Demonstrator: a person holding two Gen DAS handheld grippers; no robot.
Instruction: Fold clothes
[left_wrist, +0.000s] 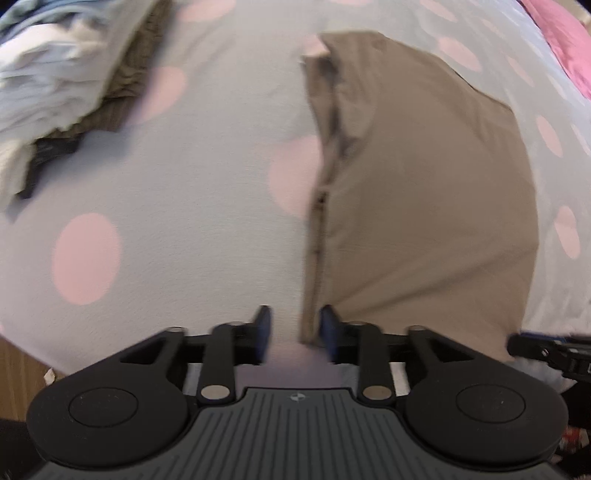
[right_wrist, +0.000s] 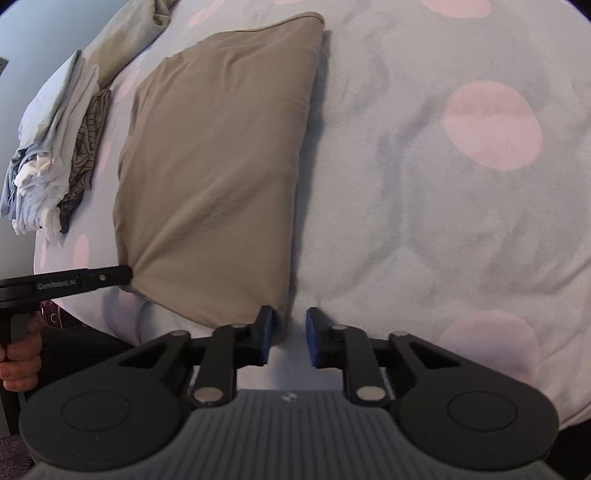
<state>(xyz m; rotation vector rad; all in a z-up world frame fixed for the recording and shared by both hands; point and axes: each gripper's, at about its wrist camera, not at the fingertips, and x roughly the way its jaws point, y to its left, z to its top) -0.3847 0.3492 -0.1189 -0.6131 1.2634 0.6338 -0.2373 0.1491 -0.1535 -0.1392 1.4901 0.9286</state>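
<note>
A tan folded garment (left_wrist: 424, 184) (right_wrist: 214, 166) lies flat on the bed. My left gripper (left_wrist: 295, 334) points down at its near left corner. Its jaws stand apart, and the cloth's edge runs up between them, close to the right pad, with sheet showing in the gap. In the right wrist view the left gripper (right_wrist: 110, 275) reaches that corner from the side. My right gripper (right_wrist: 290, 334) hovers at the near right corner, jaws apart; the corner sits beside its left finger (right_wrist: 266, 328), with bare sheet between the pads. Its tip (left_wrist: 546, 347) shows at the left wrist view's right edge.
The bed has a pale grey sheet with pink dots (left_wrist: 184, 221) (right_wrist: 443, 221). A pile of white, light blue and striped clothes (left_wrist: 48, 85) (right_wrist: 55, 147) lies at the far left. Pink fabric (left_wrist: 565, 48) is at the far right. A hand (right_wrist: 18, 354) holds the left gripper's handle.
</note>
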